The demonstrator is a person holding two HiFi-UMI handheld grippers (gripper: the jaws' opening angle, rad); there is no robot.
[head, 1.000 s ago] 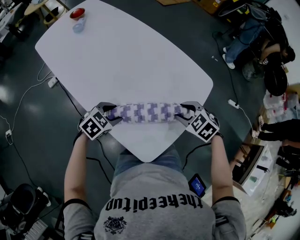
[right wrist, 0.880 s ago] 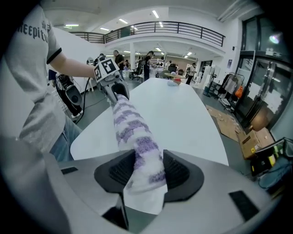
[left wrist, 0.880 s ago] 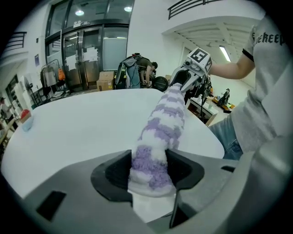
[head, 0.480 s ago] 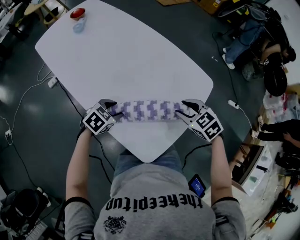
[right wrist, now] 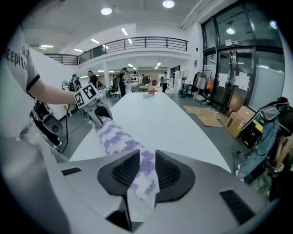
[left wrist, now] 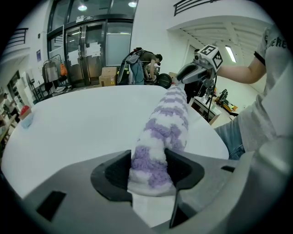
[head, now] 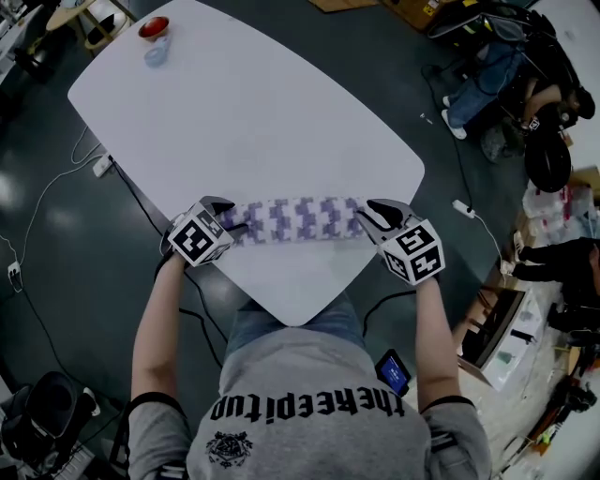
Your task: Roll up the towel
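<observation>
Okay, white table [head: 253,122] fills the upper and middle frame in the head view. The rolled purple-and-white towel [head: 295,218] lies on it near the lower edge, centre frame, ends pointing left and right. At the left end the left gripper [head: 228,221] pinches the thick roll end between its pads. At the right end the right gripper [head: 368,219] has jaws that have just been closing, the towel's flatter end squeezed between them. A red dish [head: 155,26] and a light blue object [head: 157,52] sit just beside each other, upper left, well apart from the towel.
</observation>
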